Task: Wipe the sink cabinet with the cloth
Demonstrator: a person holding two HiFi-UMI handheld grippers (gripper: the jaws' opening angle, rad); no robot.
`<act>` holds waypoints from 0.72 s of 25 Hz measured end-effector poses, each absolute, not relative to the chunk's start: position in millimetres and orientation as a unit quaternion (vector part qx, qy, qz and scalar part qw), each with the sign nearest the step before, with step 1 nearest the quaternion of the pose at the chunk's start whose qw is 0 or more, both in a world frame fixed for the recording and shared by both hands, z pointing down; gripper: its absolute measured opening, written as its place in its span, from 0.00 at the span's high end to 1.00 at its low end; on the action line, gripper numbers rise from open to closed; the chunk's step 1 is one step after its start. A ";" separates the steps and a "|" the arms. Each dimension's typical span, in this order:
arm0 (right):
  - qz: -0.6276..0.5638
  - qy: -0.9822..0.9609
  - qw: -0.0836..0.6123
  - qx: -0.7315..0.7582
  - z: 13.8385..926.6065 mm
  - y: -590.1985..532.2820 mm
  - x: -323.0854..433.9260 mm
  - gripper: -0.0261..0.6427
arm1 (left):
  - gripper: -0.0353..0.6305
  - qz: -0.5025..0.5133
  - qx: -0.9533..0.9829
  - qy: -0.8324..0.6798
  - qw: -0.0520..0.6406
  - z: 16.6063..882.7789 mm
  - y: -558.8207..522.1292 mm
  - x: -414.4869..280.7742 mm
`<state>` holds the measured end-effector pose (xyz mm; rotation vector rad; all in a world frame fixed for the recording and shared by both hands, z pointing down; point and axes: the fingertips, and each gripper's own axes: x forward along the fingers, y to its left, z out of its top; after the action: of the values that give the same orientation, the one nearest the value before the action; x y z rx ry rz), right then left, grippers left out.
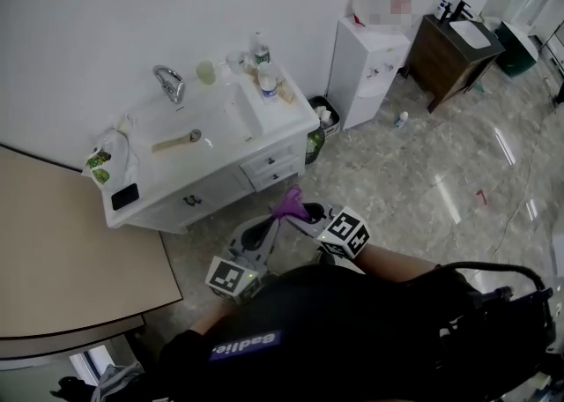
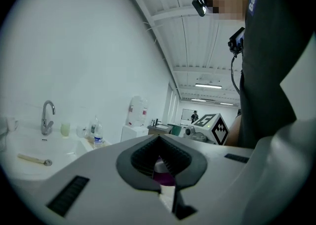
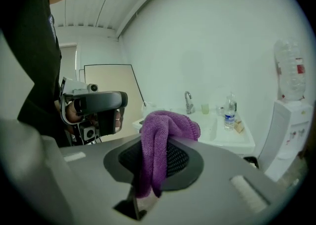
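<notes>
Legend: operator's stance before the white sink cabinet (image 1: pixel 208 190). The right gripper (image 3: pixel 154 172), which I was operating, had its jaws pinched on the purple cloth (image 3: pixel 159 137), and the cloth draped over their tips. The left gripper (image 2: pixel 161 166) had its jaws pressed together on nothing, with the cloth showing just beyond them. Both grippers hung low in front of the cabinet, clear of it. A faucet (image 1: pixel 168 83) stood at the back of the basin.

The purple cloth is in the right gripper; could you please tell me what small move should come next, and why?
Probably carry the right gripper forward to the sink cabinet: it is shut on the purple cloth, but hangs apart from the cabinet.
</notes>
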<state>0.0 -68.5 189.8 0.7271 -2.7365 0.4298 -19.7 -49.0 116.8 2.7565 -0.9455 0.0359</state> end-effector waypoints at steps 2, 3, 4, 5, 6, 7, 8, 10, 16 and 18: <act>0.139 -0.948 0.135 0.251 179.4 -64.6 1.6 0.87 | 0.94 0.015 0.942 -0.320 0.104 111.2 -45.0 -18.7; 0.137 -0.949 0.134 0.252 176.1 -63.4 2.5 0.87 | 0.94 0.015 0.942 -0.320 0.100 108.5 -44.5 -18.6; 0.137 -0.949 0.131 0.254 173.4 -62.1 3.4 0.87 | 0.94 0.015 0.942 -0.320 0.098 105.3 -43.9 -18.5; 0.135 -0.949 0.127 0.256 170.7 -61.1 4.3 0.87 | 0.94 0.015 0.943 -0.319 0.095 101.3 -43.3 -18.3; 0.132 -0.949 0.123 0.256 167.6 -60.5 5.4 0.87 | 0.94 0.014 0.943 -0.319 0.091 97.3 -42.9 -18.0; 0.128 -0.950 0.120 0.257 164.5 -60.6 6.6 0.87 | 0.94 0.013 0.944 -0.319 0.084 94.1 -42.7 -17.8; 0.124 -0.951 0.117 0.258 161.9 -61.0 8.2 0.87 | 0.94 0.013 0.944 -0.319 0.078 92.1 -42.4 -17.3; 0.120 -0.951 0.112 0.262 158.8 -62.0 12.4 0.87 | 0.94 0.016 0.946 -0.317 0.073 89.2 -39.6 -14.4; 0.118 -0.955 0.103 0.254 157.0 -56.0 12.9 0.87 | 0.94 0.023 0.947 -0.312 0.068 91.6 -33.3 -12.0; 0.122 -0.954 0.105 0.253 161.1 -52.0 13.7 0.87 | 0.94 0.024 0.947 -0.313 0.063 92.7 -30.7 -12.2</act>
<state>13.7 -52.0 161.1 0.7449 -2.8128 0.3586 -12.2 -30.7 92.7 2.8615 -0.9456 0.0720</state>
